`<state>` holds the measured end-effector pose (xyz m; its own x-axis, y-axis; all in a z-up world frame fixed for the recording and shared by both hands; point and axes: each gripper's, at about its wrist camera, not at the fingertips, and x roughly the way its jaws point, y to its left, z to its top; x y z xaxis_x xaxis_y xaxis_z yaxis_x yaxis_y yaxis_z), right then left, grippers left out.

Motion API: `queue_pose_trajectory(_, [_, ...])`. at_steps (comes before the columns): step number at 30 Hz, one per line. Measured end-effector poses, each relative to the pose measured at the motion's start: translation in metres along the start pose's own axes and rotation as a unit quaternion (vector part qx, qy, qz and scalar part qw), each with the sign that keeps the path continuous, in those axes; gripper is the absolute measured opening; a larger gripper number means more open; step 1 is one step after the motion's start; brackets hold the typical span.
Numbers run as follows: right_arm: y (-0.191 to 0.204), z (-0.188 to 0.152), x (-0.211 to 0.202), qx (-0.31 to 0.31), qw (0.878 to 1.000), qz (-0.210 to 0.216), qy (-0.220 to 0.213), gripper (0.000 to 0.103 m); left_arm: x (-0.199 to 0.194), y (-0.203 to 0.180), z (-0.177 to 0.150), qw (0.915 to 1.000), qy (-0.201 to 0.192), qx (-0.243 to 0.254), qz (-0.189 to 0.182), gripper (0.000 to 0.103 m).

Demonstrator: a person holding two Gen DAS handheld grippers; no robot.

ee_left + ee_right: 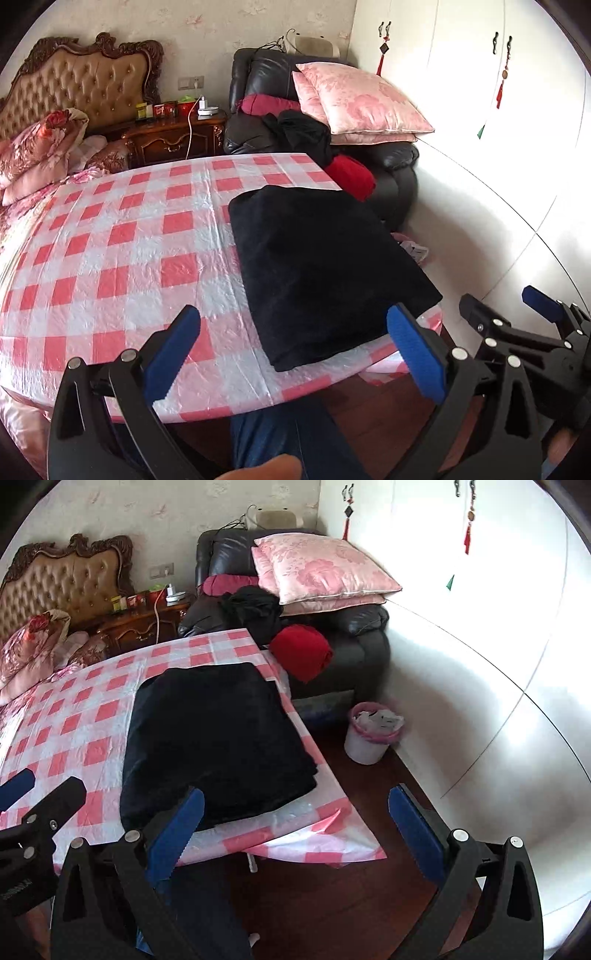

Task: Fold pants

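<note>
The black pants (325, 273) lie folded in a flat rectangle on the red-and-white checked table (122, 258), near its right edge. They also show in the right wrist view (218, 746). My left gripper (295, 354) is open and empty, held back from the near table edge, just short of the pants. My right gripper (299, 830) is open and empty, over the table's near right corner beside the pants. It also shows in the left wrist view (506, 314) at the right. The left gripper's fingers (22, 786) show at the left of the right wrist view.
A black leather armchair (354, 646) behind the table holds pink pillows (325, 568), dark clothes and a red garment (303, 651). A white bin (371, 733) stands on the wood floor by the white wardrobe (480, 664). A bed and nightstand (173, 138) are at the far left.
</note>
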<state>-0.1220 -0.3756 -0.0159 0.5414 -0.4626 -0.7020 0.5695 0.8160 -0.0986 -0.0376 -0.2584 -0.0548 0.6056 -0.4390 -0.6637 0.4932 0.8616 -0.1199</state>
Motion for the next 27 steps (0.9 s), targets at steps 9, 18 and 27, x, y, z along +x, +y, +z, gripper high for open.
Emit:
queue_pose_trajectory(9, [-0.0065,-0.0042,0.0090,0.021,1.000,0.014,0.019,0.097,0.0012,-0.0009,-0.0019,1.0000,-0.002,0.002,0.000,0.101])
queue_pose_trajectory(18, [-0.0054,-0.0059,0.0091,0.017,1.000,0.012,0.019,0.097,0.0042,0.0013,-0.0030,1.0000,-0.002,0.002,0.005,0.101])
queue_pose_trajectory(27, [-0.0037,-0.0067,0.0109,0.014,1.000,0.014,0.020,0.097,0.0061,0.0019,-0.0045,1.0000,0.000,0.002,0.001,0.101])
